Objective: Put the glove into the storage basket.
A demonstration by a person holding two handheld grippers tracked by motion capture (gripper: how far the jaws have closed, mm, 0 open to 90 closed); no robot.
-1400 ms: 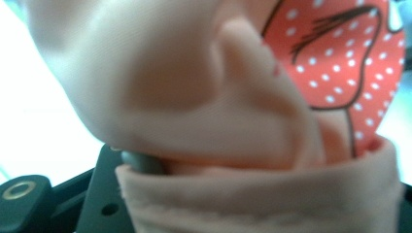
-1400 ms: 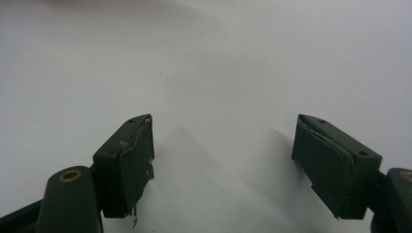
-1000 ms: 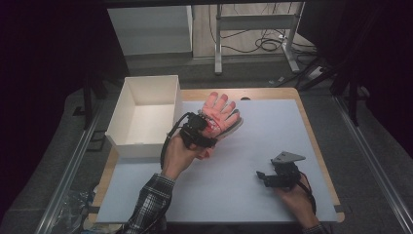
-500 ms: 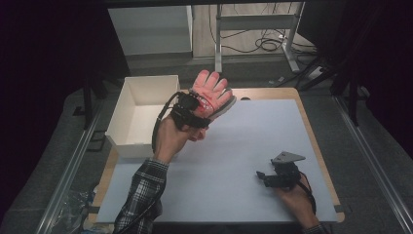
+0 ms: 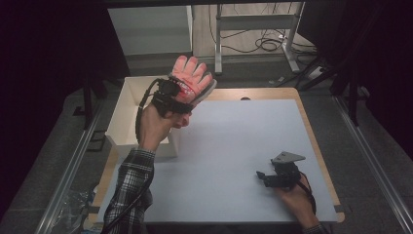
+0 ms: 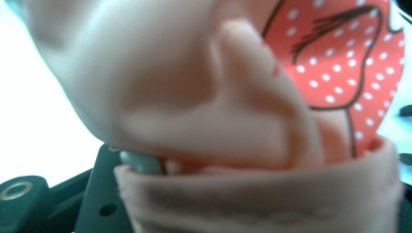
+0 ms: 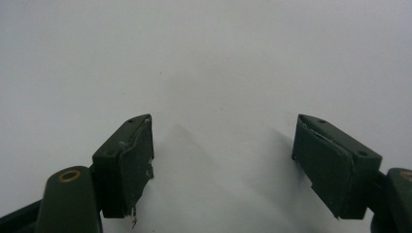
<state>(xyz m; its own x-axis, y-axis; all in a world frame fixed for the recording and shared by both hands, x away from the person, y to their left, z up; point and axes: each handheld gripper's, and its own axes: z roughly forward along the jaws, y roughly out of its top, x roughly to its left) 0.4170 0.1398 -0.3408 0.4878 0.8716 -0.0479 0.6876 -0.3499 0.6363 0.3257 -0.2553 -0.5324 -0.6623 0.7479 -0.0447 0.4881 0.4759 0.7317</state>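
Left claw is up in the air above the near-right corner of the white box, pinching a pink glove. Glove sits directly on the claw's tip, its fingers fanned up and away from the person, cuff end down at the jaws. Left hand grips the claw body from below, plaid sleeve trailing down to the bottom edge.

Left gripper view adds what the high view can't: the glove is right against the lens, blurred, pale pink fabric with a red patch of white dots at upper right. Folded cuff band runs across the bottom, covering most of the jaws. Only a bit of dark jaw hardware peeks out lower left. Can't see the jaw gap itself there, but the fabric is clearly caught between them.

Right claw rests low on the grey tabletop near the front right, well apart from the glove and box. Right hand holds it from behind, grey triangular plate on top.

Right gripper view: its 2 jaws are spread wide, nothing between them, just bare tabletop ahead. High view alone doesn't resolve that gap.

Box is open-topped, sitting at the tabletop's left edge.
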